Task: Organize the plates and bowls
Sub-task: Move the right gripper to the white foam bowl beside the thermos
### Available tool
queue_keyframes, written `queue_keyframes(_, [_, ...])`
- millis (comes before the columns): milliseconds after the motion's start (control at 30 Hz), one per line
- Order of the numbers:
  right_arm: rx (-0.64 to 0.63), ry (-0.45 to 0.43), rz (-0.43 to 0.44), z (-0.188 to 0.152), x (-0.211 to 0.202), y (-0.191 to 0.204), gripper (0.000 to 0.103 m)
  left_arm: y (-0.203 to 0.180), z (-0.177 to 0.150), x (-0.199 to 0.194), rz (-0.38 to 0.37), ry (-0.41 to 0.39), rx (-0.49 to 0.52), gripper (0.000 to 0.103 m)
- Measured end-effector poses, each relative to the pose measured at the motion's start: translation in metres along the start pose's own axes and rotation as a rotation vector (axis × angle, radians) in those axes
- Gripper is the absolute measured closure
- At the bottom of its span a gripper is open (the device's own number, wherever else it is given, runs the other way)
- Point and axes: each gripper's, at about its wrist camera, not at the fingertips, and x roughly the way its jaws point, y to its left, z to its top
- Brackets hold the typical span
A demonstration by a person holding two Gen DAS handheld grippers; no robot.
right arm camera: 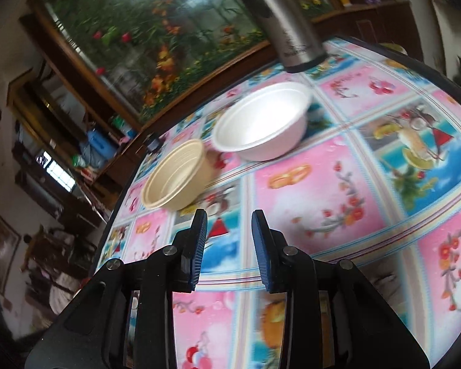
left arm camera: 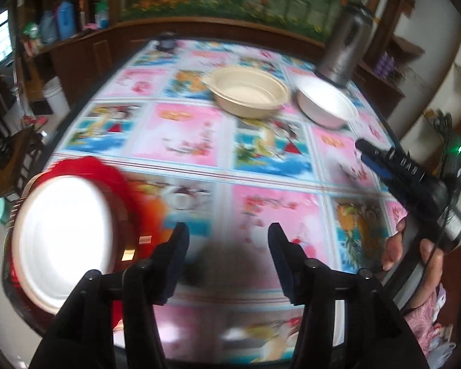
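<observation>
Hovering over the patterned table (left arm camera: 199,141), the left gripper (left arm camera: 227,240) has its jaws spread and empty; a white plate (left arm camera: 64,243) lies beside its left finger. The right gripper (right arm camera: 229,230), also parted, points toward the beige bowl (right arm camera: 175,178) and white bowl (right arm camera: 261,123) ahead, well apart.

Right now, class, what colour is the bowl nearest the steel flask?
White; the bowl by the flask shows best in the right wrist view.

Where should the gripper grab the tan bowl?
Probably on the rim. The tan bowl stands upright and open, so one finger can go inside and one outside its thin wall. The right gripper, open, faces its near side; the white bowl crowds the far side.
</observation>
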Motion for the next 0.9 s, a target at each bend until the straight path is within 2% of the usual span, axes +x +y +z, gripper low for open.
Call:
queue_keyframes(100, [0.028,-0.007,-0.017,0.007,-0.005,-0.015,0.071,-0.025,-0.001,0.019,-0.032,0.053,0.04,0.048])
queue_keyframes(167, [0.053,-0.013,-0.024,0.011,-0.009,-0.026,0.065,-0.036,-0.001,0.029,-0.045,0.079,0.062,0.048])
queue_keyframes(267, [0.081,-0.011,-0.026,0.018,-0.011,-0.039,0.065,-0.05,-0.003,0.04,-0.058,0.108,0.089,0.048])
queue_keyframes(433, [0.154,0.043,0.012,0.031,-0.001,-0.059,0.065,-0.048,-0.002,0.05,-0.072,0.139,0.078,0.048])
queue_keyframes(600, [0.222,0.063,0.023,0.061,0.011,-0.068,0.065,-0.042,0.007,0.059,-0.093,0.147,0.046,0.048])
queue_keyframes(767, [0.293,0.042,-0.019,0.086,0.028,-0.074,0.065,-0.038,0.014,0.068,-0.102,0.156,0.039,0.048])
queue_keyframes(900, [0.354,0.057,-0.044,0.098,0.047,-0.081,0.065,-0.036,0.019,0.074,-0.111,0.17,0.037,0.048])
